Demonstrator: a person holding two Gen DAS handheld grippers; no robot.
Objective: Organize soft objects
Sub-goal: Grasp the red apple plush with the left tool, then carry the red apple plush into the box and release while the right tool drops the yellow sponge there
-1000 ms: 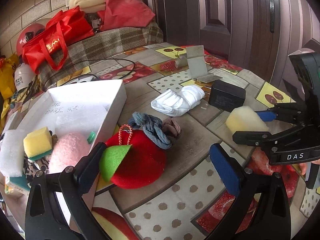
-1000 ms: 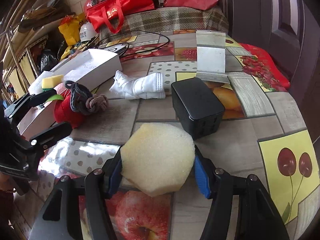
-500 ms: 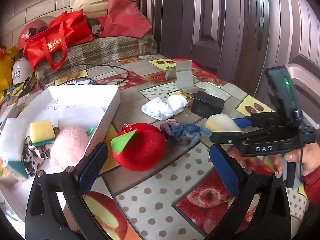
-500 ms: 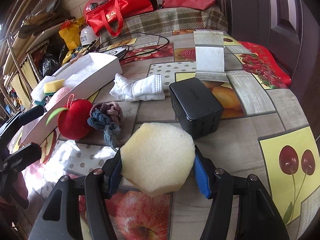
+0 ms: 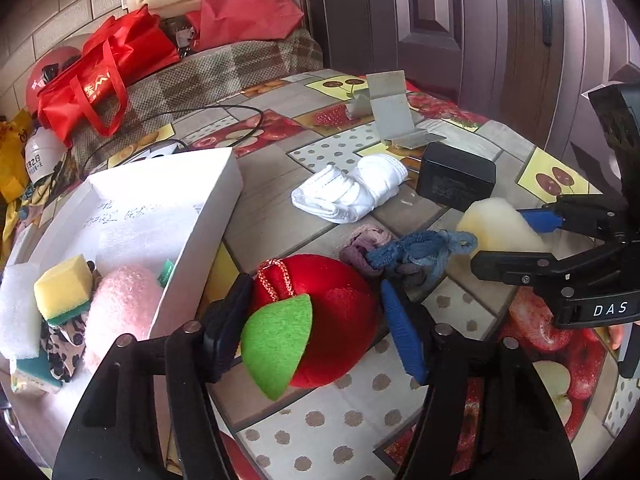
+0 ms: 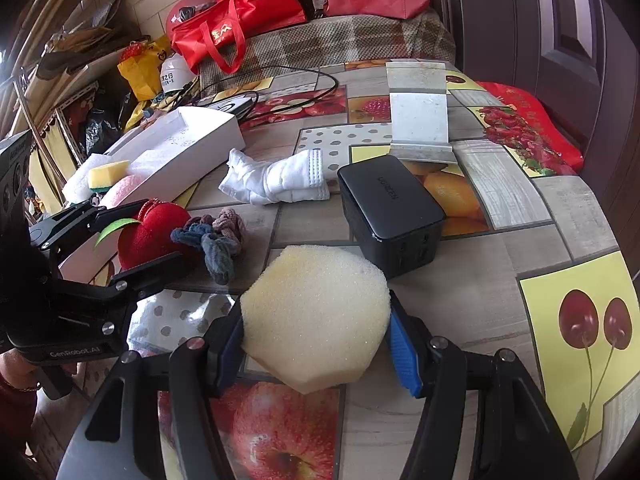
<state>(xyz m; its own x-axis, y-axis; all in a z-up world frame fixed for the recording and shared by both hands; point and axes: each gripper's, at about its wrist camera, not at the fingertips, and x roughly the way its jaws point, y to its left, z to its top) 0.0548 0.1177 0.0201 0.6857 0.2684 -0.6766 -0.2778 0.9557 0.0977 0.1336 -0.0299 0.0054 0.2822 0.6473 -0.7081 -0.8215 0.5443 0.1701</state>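
A red plush apple (image 5: 332, 320) with a green leaf sits between the fingers of my left gripper (image 5: 316, 328), which close on its sides; it also shows in the right wrist view (image 6: 154, 236). My right gripper (image 6: 316, 344) is shut on a pale yellow sponge (image 6: 316, 316), seen too in the left wrist view (image 5: 496, 224). Blue and mauve scrunchies (image 5: 400, 252) lie just beyond the apple. A rolled white sock (image 5: 352, 192) lies farther back. The white box (image 5: 192, 232) at the left holds a pink puff (image 5: 120, 308) and a yellow-green sponge (image 5: 62, 290).
A black charger block (image 6: 390, 208) stands right behind the yellow sponge. A grey metal stand (image 6: 418, 114) is at the table's far side. Black cables (image 6: 296, 88) run near the box. Red bags (image 5: 104, 76) lie on the plaid bench beyond the table.
My left gripper moved forward around the red apple and its fingers narrowed onto it. The right gripper still holds the yellow sponge in the same spot.
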